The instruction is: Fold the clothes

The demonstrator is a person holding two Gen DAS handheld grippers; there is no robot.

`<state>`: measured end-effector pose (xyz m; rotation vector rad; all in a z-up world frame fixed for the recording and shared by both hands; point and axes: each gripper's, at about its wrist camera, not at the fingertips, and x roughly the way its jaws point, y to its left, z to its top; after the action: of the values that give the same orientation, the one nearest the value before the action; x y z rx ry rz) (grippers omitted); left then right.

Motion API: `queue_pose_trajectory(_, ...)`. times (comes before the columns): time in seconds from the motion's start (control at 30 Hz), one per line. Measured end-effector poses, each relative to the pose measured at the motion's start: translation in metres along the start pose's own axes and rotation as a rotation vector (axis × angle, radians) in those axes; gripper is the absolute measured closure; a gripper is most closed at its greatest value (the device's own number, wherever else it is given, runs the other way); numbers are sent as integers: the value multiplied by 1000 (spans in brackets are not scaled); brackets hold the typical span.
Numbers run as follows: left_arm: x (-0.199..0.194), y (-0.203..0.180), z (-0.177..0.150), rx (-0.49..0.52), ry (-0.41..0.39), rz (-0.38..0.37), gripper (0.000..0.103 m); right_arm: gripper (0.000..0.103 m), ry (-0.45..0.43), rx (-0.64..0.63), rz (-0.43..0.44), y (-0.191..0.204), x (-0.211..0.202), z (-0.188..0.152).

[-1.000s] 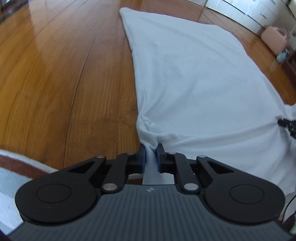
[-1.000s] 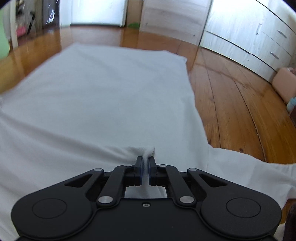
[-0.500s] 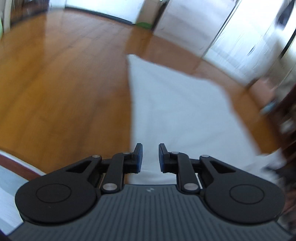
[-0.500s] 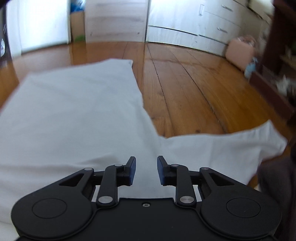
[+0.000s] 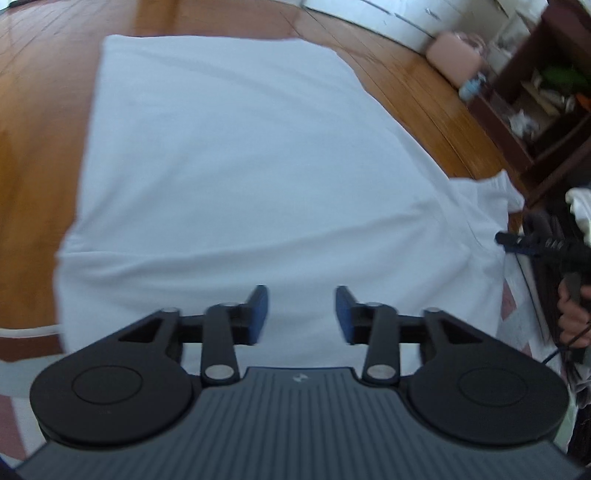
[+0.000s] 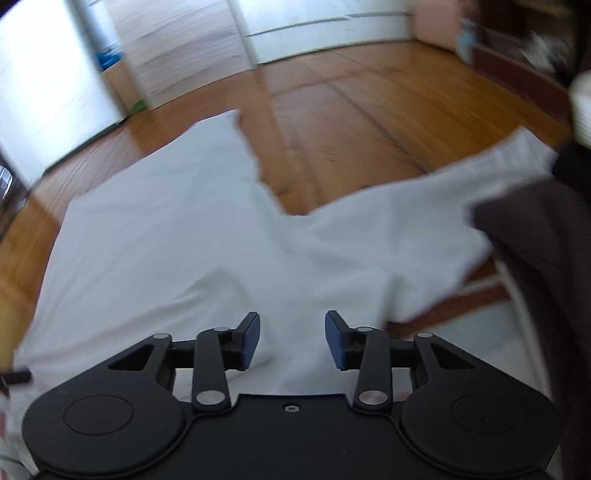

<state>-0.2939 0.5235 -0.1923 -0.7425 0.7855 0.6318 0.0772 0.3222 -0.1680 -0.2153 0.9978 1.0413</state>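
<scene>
A white T-shirt (image 5: pixel 236 147) lies spread flat on the wooden floor, its hem at the far end. My left gripper (image 5: pixel 301 314) hovers above the near end of the shirt, its jaws opening, with nothing between the blue pads. In the right wrist view the same shirt (image 6: pixel 166 229) shows one sleeve (image 6: pixel 443 192) stretched out to the right. My right gripper (image 6: pixel 291 339) hangs over the near part of the cloth, jaws opening and empty. The right gripper's tip (image 5: pixel 517 240) and a hand (image 5: pixel 572 314) appear at the right edge of the left wrist view.
Wooden floor (image 5: pixel 33 122) surrounds the shirt. A dark bookshelf (image 5: pixel 535 110) and a pink bag (image 5: pixel 454 59) stand at the far right, white drawers (image 6: pixel 332 29) at the back. A rug edge (image 5: pixel 26 339) lies near left. Dark cloth (image 6: pixel 546 258) hangs at the right.
Both grippers let go of the shirt's near edge, opened and rose back from it. The shirt has dropped flat on the floor. The right gripper also rolled.
</scene>
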Motion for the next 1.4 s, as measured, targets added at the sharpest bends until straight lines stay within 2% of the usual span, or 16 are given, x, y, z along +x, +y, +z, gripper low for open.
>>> queue_pose_trajectory(0.07,3,-21,5,34,24,1,61,53,26,59,10,-14,-9,8)
queue_pose_trajectory(0.17,18,-66,29,100,23,-51,57,46,91,85,49,-16,-22,35)
queue_pose_trajectory(0.23,31,-100,43,170,22,-63,56,36,129,108,54,-17,-29,64)
queue_pose_trajectory(0.33,52,-144,59,262,24,-75,54,23,247,157,-29,-25,-28,123)
queue_pose_trajectory(0.43,68,-171,70,311,14,-118,51,22,379,135,-125,-45,-7,177)
queue_pose_trajectory(0.53,90,-192,77,346,5,-177,51,22,426,170,-264,-81,19,211)
queue_pose_trajectory(0.57,98,-199,79,361,5,-203,51,22,429,196,-286,-94,26,218)
queue_pose_trajectory(0.63,117,-212,80,404,28,-291,51,22,426,260,-297,-119,37,224)
queue_pose_trajectory(0.73,143,-222,79,458,113,-443,51,22,424,343,-329,-149,56,226)
queue_pose_trajectory(0.77,148,-225,78,480,120,-428,51,22,445,367,-344,-158,64,225)
queue_pose_trajectory(0.83,154,-232,78,531,112,-350,51,22,468,429,-353,-175,77,221)
queue_pose_trajectory(0.9,161,-233,80,529,120,-297,51,22,490,512,-362,-189,86,216)
queue_pose_trajectory(1.03,169,-221,87,428,135,-295,51,22,513,686,-377,-208,99,204)
queue_pose_trajectory(1.2,173,-208,97,326,114,-311,51,22,479,695,-398,-204,109,204)
queue_pose_trajectory(1.37,164,-197,100,257,87,-291,51,22,455,744,-490,-214,120,195)
queue_pose_trajectory(1.4,161,-192,100,239,85,-290,51,23,451,759,-487,-216,122,191)
